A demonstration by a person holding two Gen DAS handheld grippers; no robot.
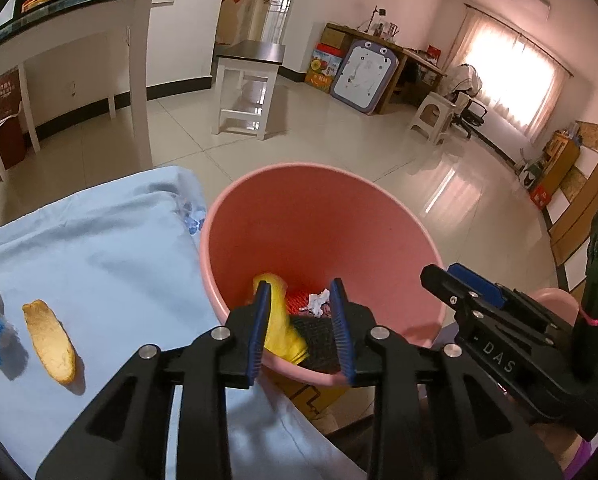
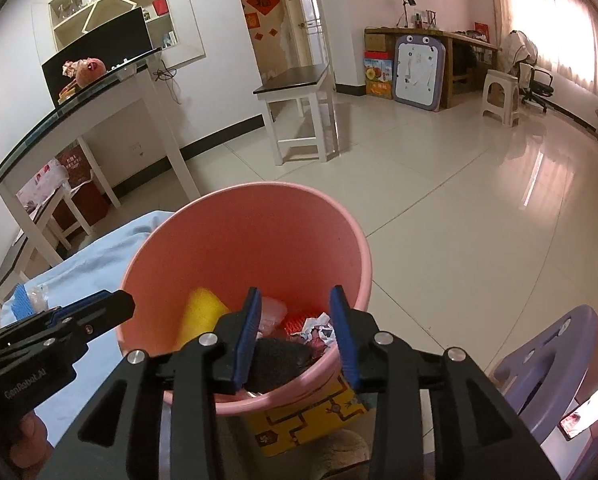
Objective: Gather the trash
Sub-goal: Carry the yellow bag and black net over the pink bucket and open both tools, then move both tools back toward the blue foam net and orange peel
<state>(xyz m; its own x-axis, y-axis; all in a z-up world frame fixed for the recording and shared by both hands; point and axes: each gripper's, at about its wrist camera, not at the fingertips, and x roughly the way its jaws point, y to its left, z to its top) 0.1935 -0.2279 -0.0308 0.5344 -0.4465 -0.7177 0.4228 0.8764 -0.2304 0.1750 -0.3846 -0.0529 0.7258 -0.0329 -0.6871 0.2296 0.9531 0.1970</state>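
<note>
Over the round pink plastic bin (image 1: 319, 216), both the left gripper (image 1: 301, 330) and right gripper (image 2: 295, 334) hang with fingers apart, gripping nothing; a yellow scrap (image 1: 281, 320) lies inside. This looks like the drop step. Next, the left must likely swing to the curved yellow peel (image 1: 50, 342) on the pale blue cloth (image 1: 99, 248).

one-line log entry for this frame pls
left tool: open, over pink bin | yellow peel: in bin | right tool: open, empty | peel piece: on blue cloth
</note>
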